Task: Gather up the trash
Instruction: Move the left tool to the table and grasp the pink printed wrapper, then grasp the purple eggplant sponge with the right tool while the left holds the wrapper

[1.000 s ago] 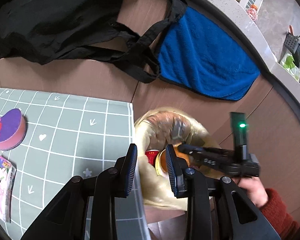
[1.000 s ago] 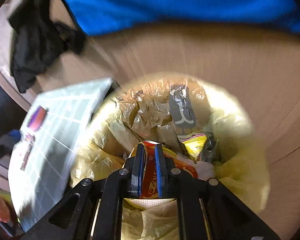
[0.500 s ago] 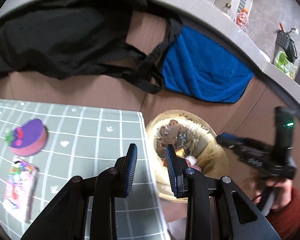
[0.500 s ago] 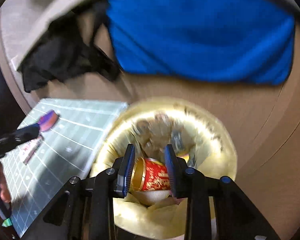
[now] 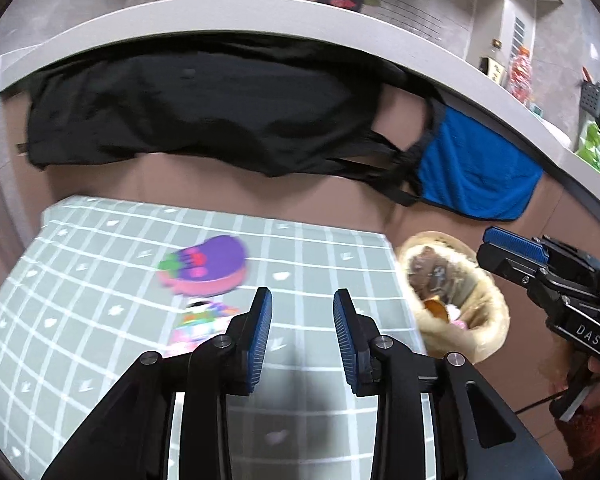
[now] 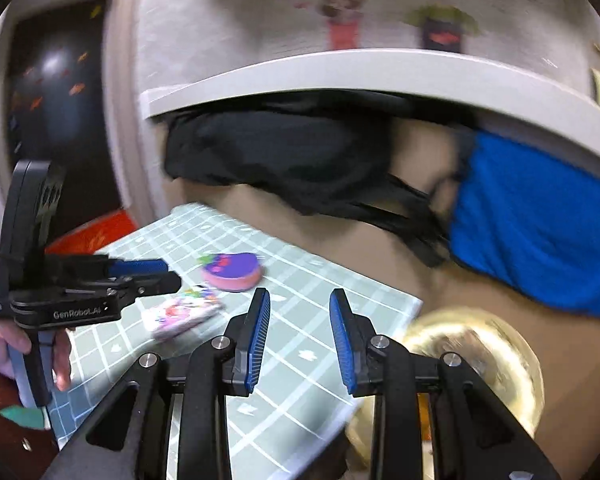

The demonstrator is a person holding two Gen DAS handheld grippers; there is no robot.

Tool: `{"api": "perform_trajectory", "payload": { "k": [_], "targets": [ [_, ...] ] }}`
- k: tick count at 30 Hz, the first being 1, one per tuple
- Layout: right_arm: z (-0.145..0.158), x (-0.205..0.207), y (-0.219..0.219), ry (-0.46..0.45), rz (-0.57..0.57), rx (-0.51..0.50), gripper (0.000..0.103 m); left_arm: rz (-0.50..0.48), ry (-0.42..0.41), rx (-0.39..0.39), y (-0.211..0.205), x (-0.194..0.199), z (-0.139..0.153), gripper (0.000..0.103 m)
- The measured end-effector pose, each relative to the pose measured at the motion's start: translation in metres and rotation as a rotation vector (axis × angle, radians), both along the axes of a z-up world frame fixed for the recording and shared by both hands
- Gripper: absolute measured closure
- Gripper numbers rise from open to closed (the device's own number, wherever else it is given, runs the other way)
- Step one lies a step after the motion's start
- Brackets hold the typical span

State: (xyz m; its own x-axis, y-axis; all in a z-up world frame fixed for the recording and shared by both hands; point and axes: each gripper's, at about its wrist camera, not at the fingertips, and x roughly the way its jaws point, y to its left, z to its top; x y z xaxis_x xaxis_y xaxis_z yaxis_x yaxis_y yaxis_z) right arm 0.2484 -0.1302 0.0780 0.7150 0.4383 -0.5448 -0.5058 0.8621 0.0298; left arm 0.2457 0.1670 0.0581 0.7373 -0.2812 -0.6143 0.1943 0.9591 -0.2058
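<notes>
- Hovering over the green checked bench (image 5: 80,320), the left hand-held gripper (image 5: 302,328) had its blue pads parted with nothing between them, and its jaws had just been opening a bit more.
- Right hand-held gripper (image 6: 298,330) was the same deal: jaws had just been opening, pads stood apart, totally empty, aimed at the bench corner.
- In the left wrist view you could see the right one off to the side, above the trash bin (image 5: 484,340), held by a hand in a reddish sleeve (image 5: 592,432).
- The bin sat on the floor just beside the bench's right edge, lined with a yellowish bag, with an orange-ish bit and some crumpled wrappers inside. Too blurry to say more.
- Still lying on the bench: a purple-and-pink round thing (image 5: 208,268) and, right next to it on the near side, a colourful snack packet (image 6: 180,314). Neither was touched by any gripper.
- Behind all that, a black bag (image 5: 204,112) and a blue towel (image 5: 476,172) hung off a grey ledge (image 5: 220,16).
</notes>
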Motion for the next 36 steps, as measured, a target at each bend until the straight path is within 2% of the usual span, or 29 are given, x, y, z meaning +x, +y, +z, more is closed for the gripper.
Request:
{"api": "perform_trajectory", "payload": {
  "k": [7, 11, 19, 21, 24, 29, 32, 36],
  "targets": [
    [0.002, -0.001, 0.085, -0.04, 0.081, -0.116, 0.074, 0.058, 0.049, -0.064, 0.073, -0.014, -0.017, 0.069],
    [-0.004, -0.002, 0.109, -0.037, 0.12, -0.14, 0.074, 0.039, 0.105, -0.133, 0.1, -0.013, -0.037, 0.068],
    [-0.023, 0.008, 0.132, -0.08, 0.162, -0.266, 0.073, -0.017, 0.239, -0.217, 0.108, 0.013, -0.083, 0.068],
    [-0.029, 0.016, 0.126, -0.068, 0.164, -0.259, 0.073, -0.024, 0.266, -0.242, 0.105, 0.023, -0.09, 0.068],
    [-0.041, 0.035, 0.11, -0.01, 0.172, -0.202, 0.073, 0.0, 0.288, -0.234, 0.102, 0.04, -0.1, 0.068],
    [-0.062, 0.067, 0.09, 0.094, 0.155, -0.106, 0.073, 0.008, 0.349, -0.189, 0.094, 0.063, -0.119, 0.068],
    [-0.073, 0.084, 0.085, 0.143, 0.166, -0.053, 0.073, -0.001, 0.351, -0.172, 0.088, 0.067, -0.12, 0.065],
    [-0.087, 0.109, 0.099, 0.195, 0.213, -0.045, 0.073, -0.012, 0.362, -0.113, 0.078, 0.068, -0.116, 0.063]
  ]
}}
